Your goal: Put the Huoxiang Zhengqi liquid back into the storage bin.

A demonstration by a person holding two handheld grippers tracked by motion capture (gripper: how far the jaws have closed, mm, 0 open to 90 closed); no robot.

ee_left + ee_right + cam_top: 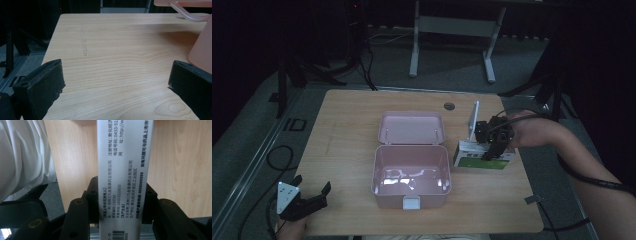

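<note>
My right gripper (493, 146) is shut on a white and green carton (482, 160), which hangs just right of the open pink box (411, 148). In the right gripper view the carton's white printed side (122, 157) runs upward with both pads pressed on it, my right gripper (121, 197) clamped round its lower part. The pink box has its lid laid back and looks empty inside. At the table's near left corner my left gripper (312, 184) stands open and empty. The left gripper view shows my left gripper (115, 80) over bare wood, the pink box (202, 50) to its right.
A white flat piece (473, 120) stands upright just behind the right gripper; I cannot tell what it is. A round cable hole (449, 106) sits near the wooden table's (347, 125) far edge. White cloth (22, 157) hangs at the left of the right gripper view.
</note>
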